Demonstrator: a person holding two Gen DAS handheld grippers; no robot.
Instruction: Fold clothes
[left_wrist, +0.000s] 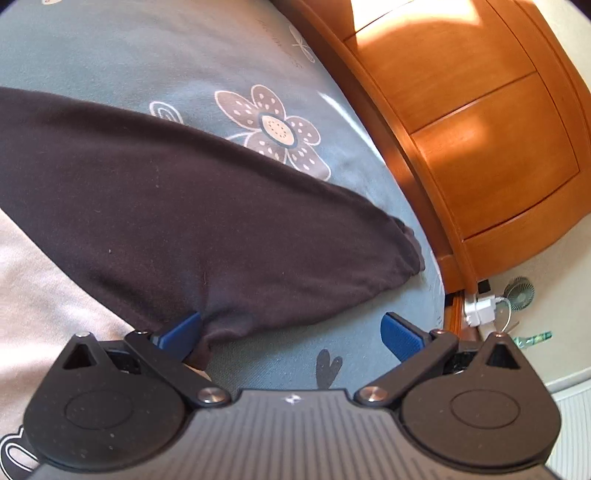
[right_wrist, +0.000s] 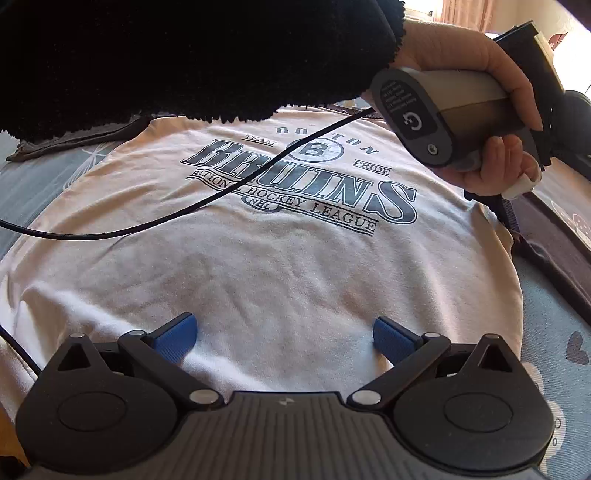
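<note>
A pale T-shirt (right_wrist: 277, 266) with a dark "Boston Bruins" print lies flat, front up, on a grey-blue flowered bedspread (left_wrist: 184, 48). Its dark brown sleeve (left_wrist: 184, 203) stretches out across the bedspread in the left wrist view. My left gripper (left_wrist: 291, 321) is open over the sleeve's lower edge, and its left fingertip (left_wrist: 184, 332) touches the fabric. My right gripper (right_wrist: 283, 321) is open just above the shirt's lower body, nothing between its fingers. A hand (right_wrist: 480, 66) in a black fleece cuff holds the left gripper's handle (right_wrist: 443, 114) at the shirt's far right.
A wooden drawer unit (left_wrist: 480, 129) stands close along the bed's right edge. On the floor beyond it are a small fan (left_wrist: 521, 291) and a white plug (left_wrist: 480, 308). A black cable (right_wrist: 184, 210) hangs across the shirt's print.
</note>
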